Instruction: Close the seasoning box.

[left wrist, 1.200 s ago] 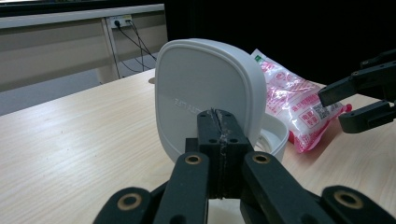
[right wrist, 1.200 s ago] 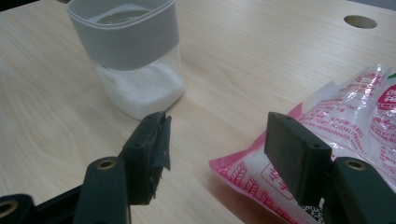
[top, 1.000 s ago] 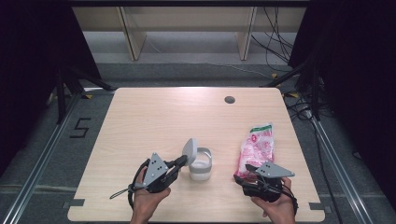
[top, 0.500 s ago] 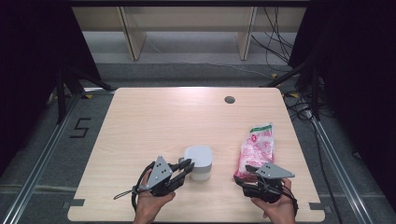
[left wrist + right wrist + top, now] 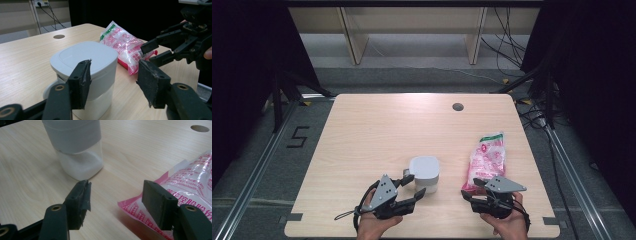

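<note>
A white jar [image 5: 424, 173] with a flat white lid stands near the table's front, its lid down. My left gripper [image 5: 414, 184] sits just in front and left of it. Its jaws have just been opening and stand apart, pressing on nothing. In the left gripper view the jar [image 5: 85, 72] is close behind the left gripper [image 5: 113, 81]. A pink printed bag [image 5: 486, 157] lies flat to the right. My right gripper [image 5: 469, 189] is open at the bag's near end. In the right gripper view the bag's corner [image 5: 190, 182] lies by the right gripper [image 5: 115, 200], unpinched.
A round cable hole [image 5: 457, 106] sits in the wooden table [image 5: 377, 130] at the back right. Wooden shelf legs and cables lie on the floor beyond the far edge. The right gripper [image 5: 172, 45] shows in the left gripper view beside the bag [image 5: 125, 42].
The jar's lid stood raised in the left gripper a second ago and now lies shut on the jar. The left jaws have let go and opened. The right hand has kept still.
</note>
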`<state>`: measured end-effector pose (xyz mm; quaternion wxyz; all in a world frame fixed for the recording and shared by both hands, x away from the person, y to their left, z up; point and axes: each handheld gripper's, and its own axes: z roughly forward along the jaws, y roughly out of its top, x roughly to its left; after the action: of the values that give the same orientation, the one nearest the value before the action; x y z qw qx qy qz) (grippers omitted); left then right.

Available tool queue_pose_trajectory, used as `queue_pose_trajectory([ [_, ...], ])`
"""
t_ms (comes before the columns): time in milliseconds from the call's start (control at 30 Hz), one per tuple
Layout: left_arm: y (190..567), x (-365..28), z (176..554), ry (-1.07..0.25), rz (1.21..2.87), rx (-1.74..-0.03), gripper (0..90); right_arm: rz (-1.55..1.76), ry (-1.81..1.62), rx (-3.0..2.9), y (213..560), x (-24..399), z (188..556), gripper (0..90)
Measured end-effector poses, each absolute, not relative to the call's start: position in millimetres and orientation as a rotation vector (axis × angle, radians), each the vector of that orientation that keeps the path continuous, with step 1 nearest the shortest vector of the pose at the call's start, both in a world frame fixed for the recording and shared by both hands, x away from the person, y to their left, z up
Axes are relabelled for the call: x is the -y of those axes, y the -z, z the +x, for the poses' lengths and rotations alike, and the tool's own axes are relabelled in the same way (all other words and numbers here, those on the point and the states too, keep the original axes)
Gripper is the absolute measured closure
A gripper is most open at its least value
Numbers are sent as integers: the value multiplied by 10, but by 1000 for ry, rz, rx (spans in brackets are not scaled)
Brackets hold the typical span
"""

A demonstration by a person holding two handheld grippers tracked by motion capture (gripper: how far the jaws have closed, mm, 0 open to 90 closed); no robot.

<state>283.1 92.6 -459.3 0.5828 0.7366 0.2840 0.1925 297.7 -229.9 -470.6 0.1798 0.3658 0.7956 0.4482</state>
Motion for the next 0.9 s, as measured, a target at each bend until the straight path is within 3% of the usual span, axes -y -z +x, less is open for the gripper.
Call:
queue_pose_trajectory([
  [400, 4695, -869, 2721, -404, 1733, -676, 343, 1014, -1261, -2269, 4705, 2275, 2964, 393],
  [900, 4918, -912, 2637, -374, 1727, -715, 330, 970, -1290, -2314, 4723, 2243, 2892, 383],
])
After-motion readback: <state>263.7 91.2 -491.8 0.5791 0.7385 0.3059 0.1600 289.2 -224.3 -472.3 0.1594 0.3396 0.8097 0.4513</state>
